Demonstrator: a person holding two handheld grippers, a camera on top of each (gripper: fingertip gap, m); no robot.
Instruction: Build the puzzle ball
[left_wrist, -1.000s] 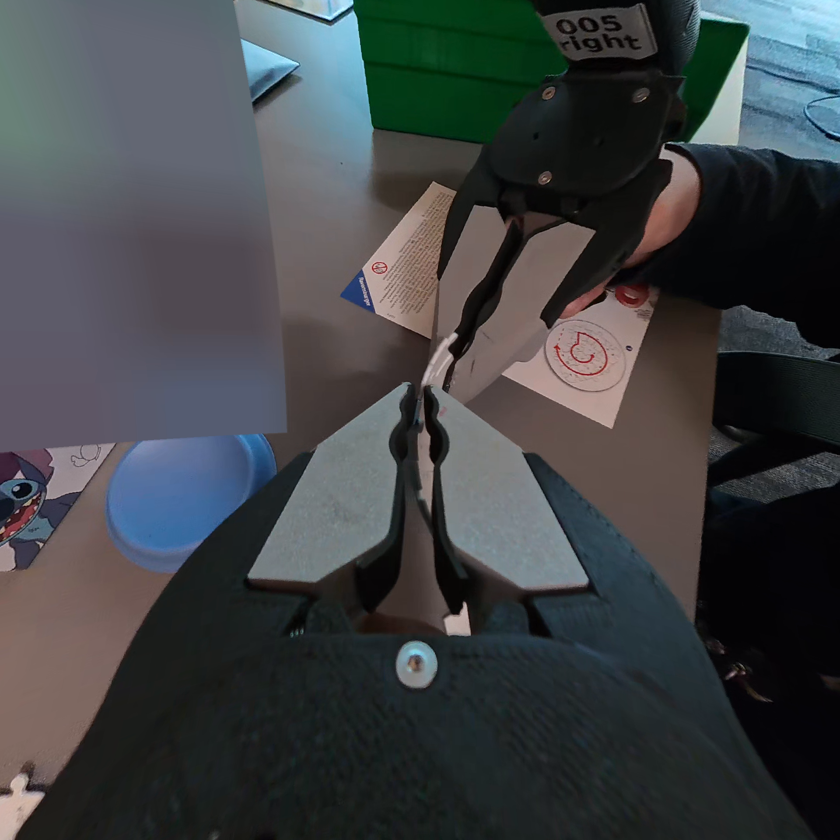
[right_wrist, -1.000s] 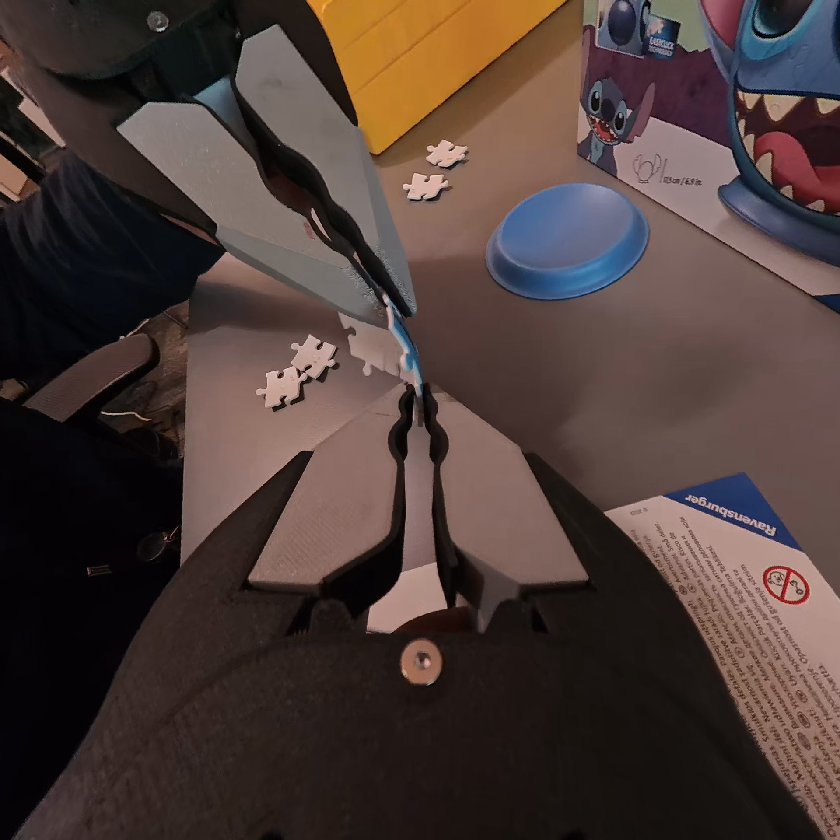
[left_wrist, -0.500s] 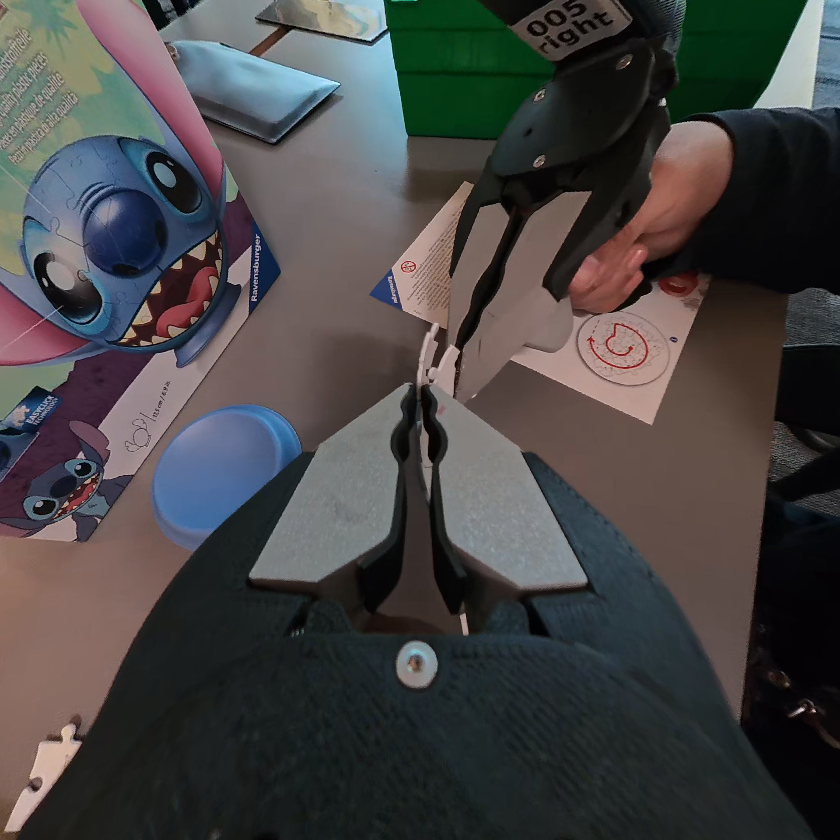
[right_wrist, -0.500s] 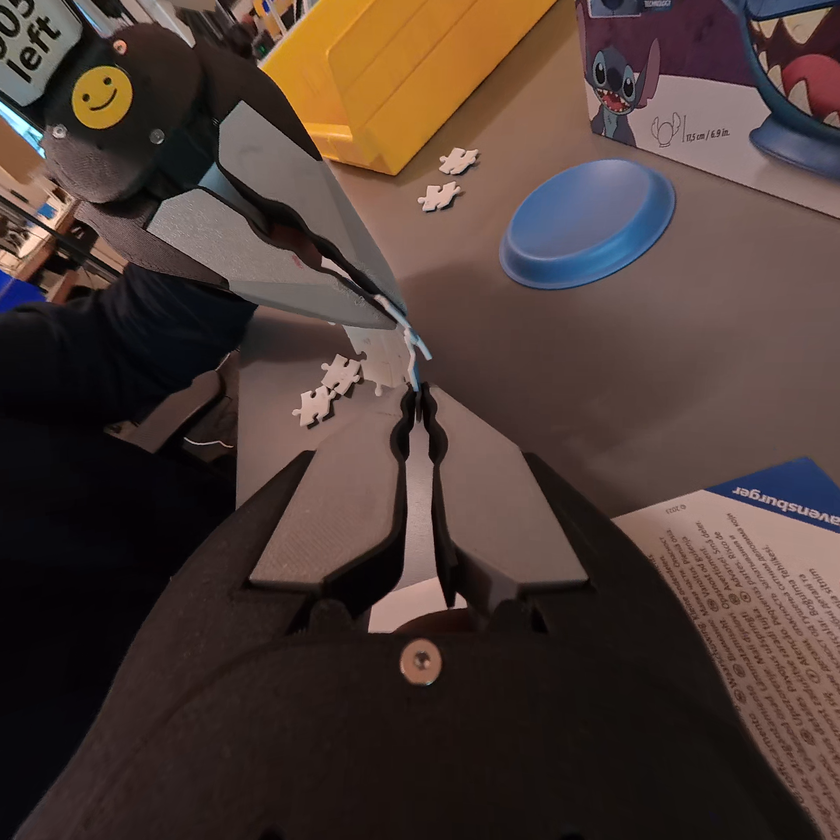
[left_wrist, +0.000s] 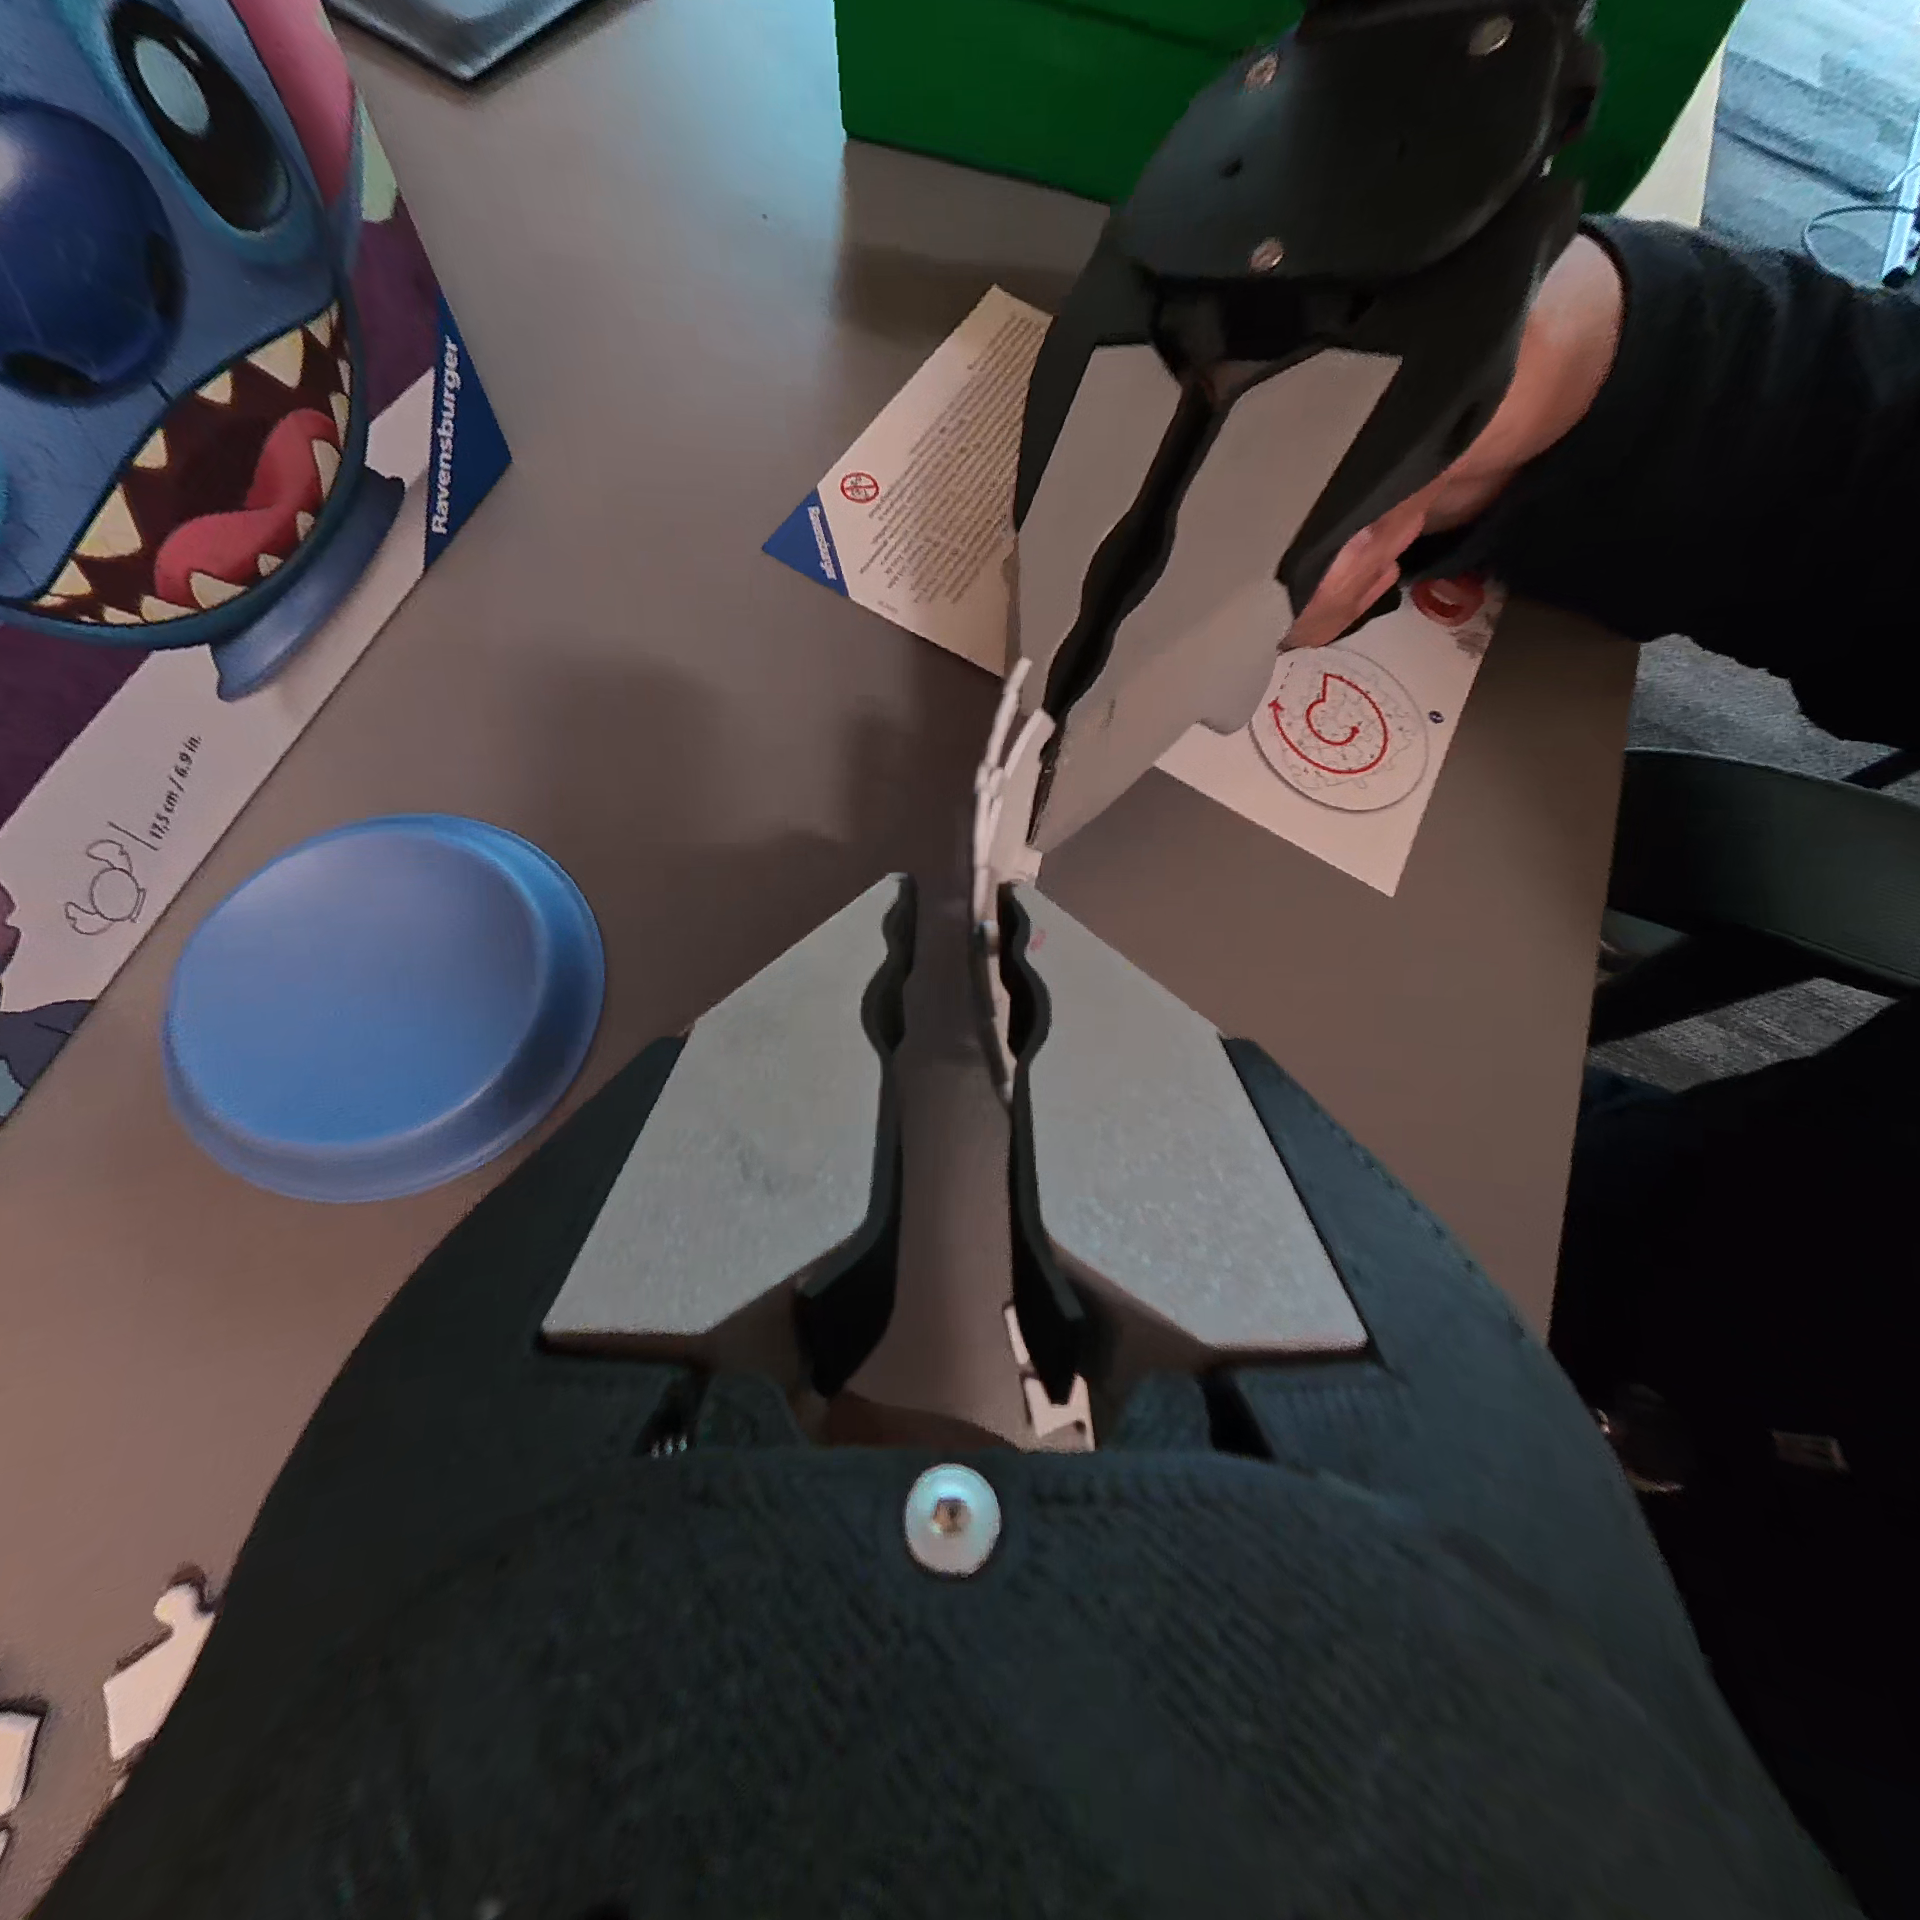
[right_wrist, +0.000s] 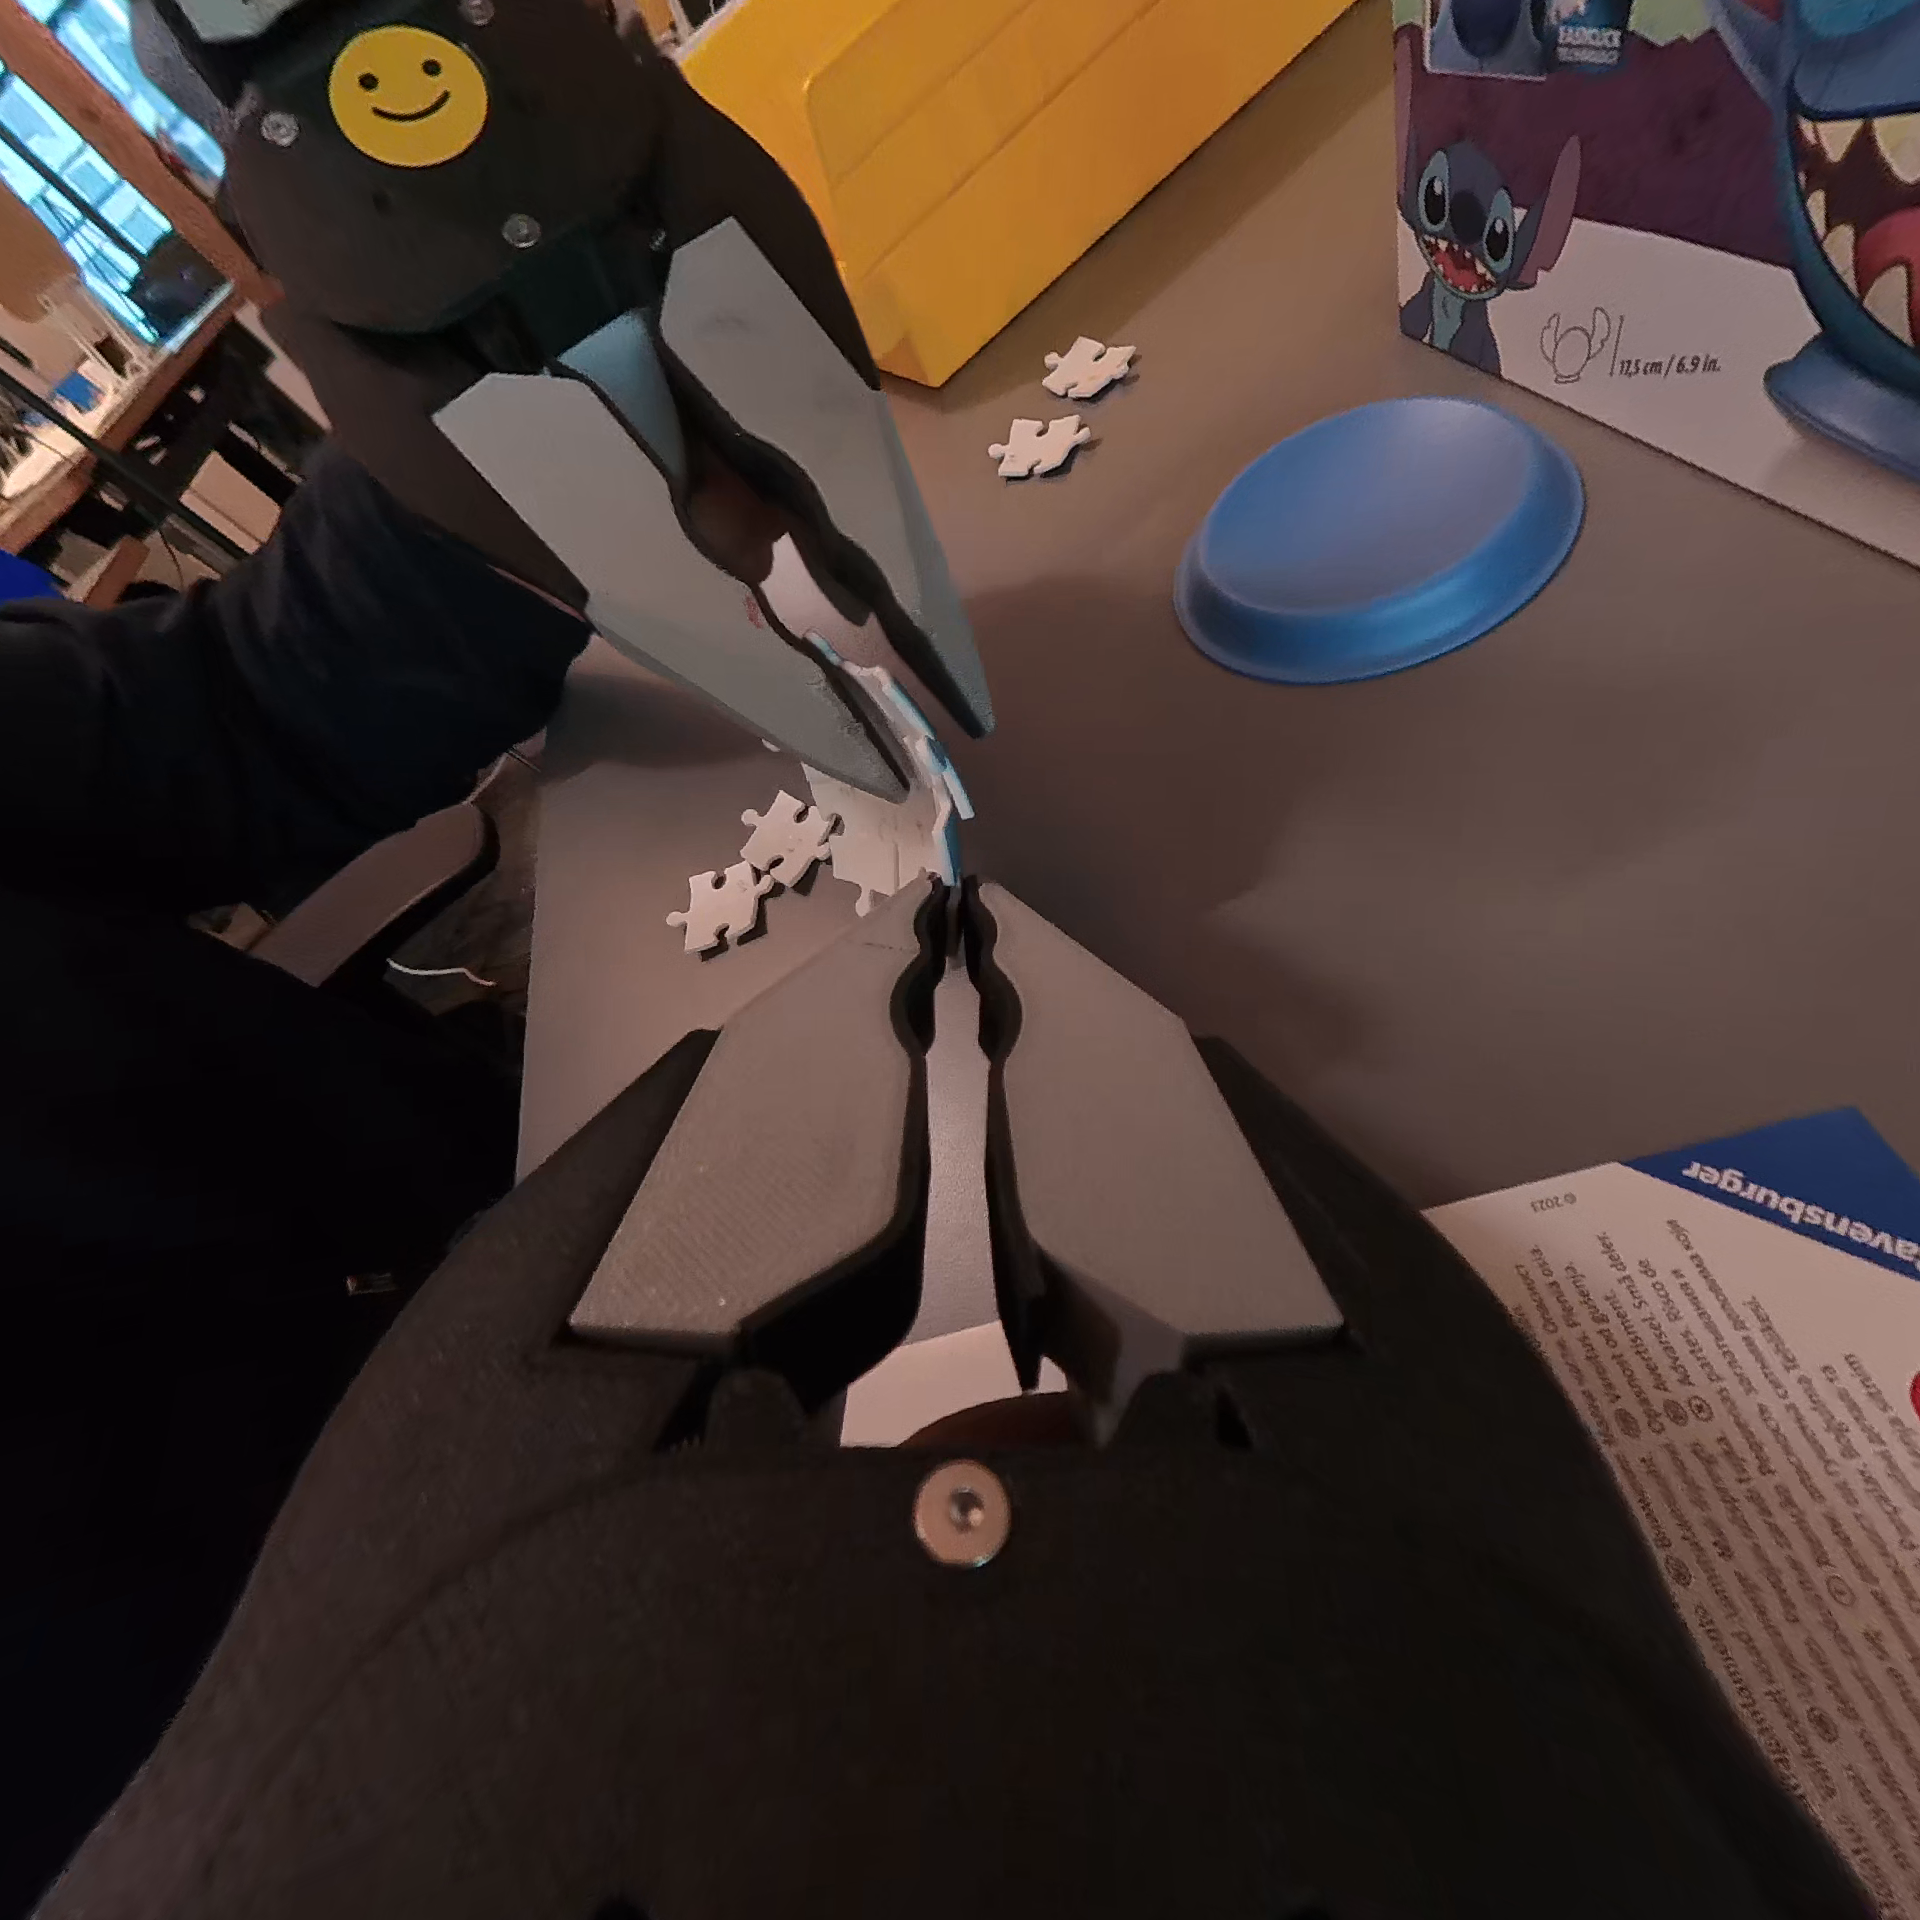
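A curved strip of joined white-backed puzzle pieces (left_wrist: 1000, 790) hangs in the air between the two grippers. My right gripper (right_wrist: 951, 896) is shut on one end of the strip (right_wrist: 940, 800). In the left wrist view it (left_wrist: 1029, 805) comes down from above, held by a hand. My left gripper (left_wrist: 956, 899) is open, and the strip lies along the inner side of its right finger (left_wrist: 1143, 1174). In the right wrist view the left gripper (right_wrist: 935, 753) has its jaws parted around the strip.
A blue round base dish (left_wrist: 379, 1003) and the puzzle box (left_wrist: 208, 416) lie on the brown table (left_wrist: 675, 675). An instruction leaflet (left_wrist: 935, 499) lies under the right gripper. Loose white pieces (right_wrist: 764, 873) and a yellow bin (right_wrist: 997, 156) sit beyond. A green bin (left_wrist: 1039, 83) stands at the back.
My left gripper was shut on the strip and has now opened its jaws. My right gripper stays shut on the strip. Both views have shifted slightly.
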